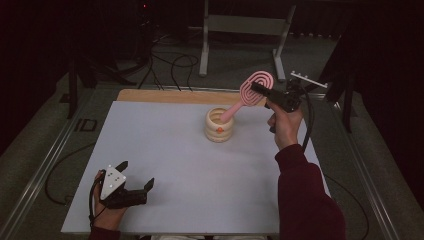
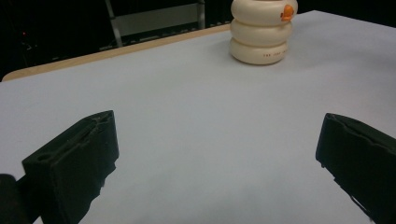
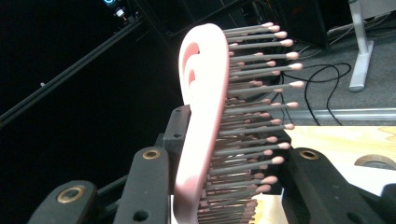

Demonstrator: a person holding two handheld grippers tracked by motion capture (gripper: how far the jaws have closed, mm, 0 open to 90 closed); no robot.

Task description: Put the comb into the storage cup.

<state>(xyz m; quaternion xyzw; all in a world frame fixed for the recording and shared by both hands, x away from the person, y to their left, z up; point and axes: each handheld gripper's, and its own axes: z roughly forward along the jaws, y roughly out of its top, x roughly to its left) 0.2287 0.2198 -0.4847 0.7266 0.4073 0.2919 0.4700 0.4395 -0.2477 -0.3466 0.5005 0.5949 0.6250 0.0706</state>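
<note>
From above, our right hand-held gripper (image 1: 265, 95) clamps the pink hairbrush (image 1: 256, 86) by its head, handle dipping into the cream holder (image 1: 219, 125) at the far bench (image 1: 165, 150). Our left hand-held gripper (image 2: 215, 158) rests released, near left. Up close, the brush (image 3: 201, 126) looks light and stiff; its bristles flex, so gripping the head's solid back seems safest.

From my remote station, I cannot read the small lettering on the cream, ring-stacked ceramic holder (image 2: 261, 35) in the left gripper view, and the top edge of that view cuts off its rim. In the high view, the lower end of the pink oval plastic hairbrush (image 1: 247, 95) is hidden inside the holder. In the right gripper view, the right tongs (image 3: 219, 182) cover the brush head's lower part, and the bottom edge cuts it off. The left tongs (image 2: 210, 163) are cropped by the lower frame border.
</note>
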